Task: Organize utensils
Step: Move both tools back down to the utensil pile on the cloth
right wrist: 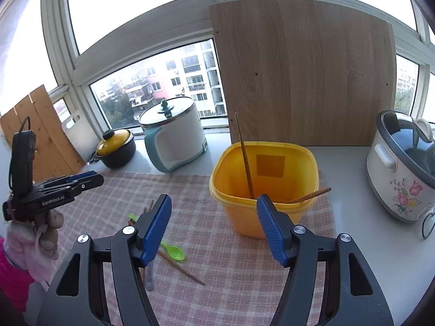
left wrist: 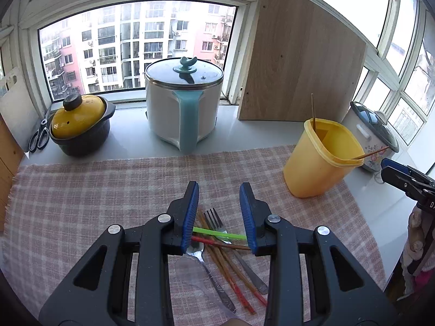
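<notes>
While hovering over the checked cloth [left wrist: 81, 203], left gripper [left wrist: 219, 214] standing part open above the utensil pile [left wrist: 223, 244], nothing between its pads; right gripper [right wrist: 214, 228] gaping wide and empty before the yellow bin [right wrist: 266, 190], two chopsticks [right wrist: 244, 157] leaning inside

My left tongs [left wrist: 218, 187] and right tongs [right wrist: 214, 203] are showing black frames, ribbed blue pads and silver screws. The left one is carrying white "GenRobot.AI" lettering and a black cable. I am wearing a pale pink glove [right wrist: 32, 247] and magenta sleeve [right wrist: 11, 277].
</notes>
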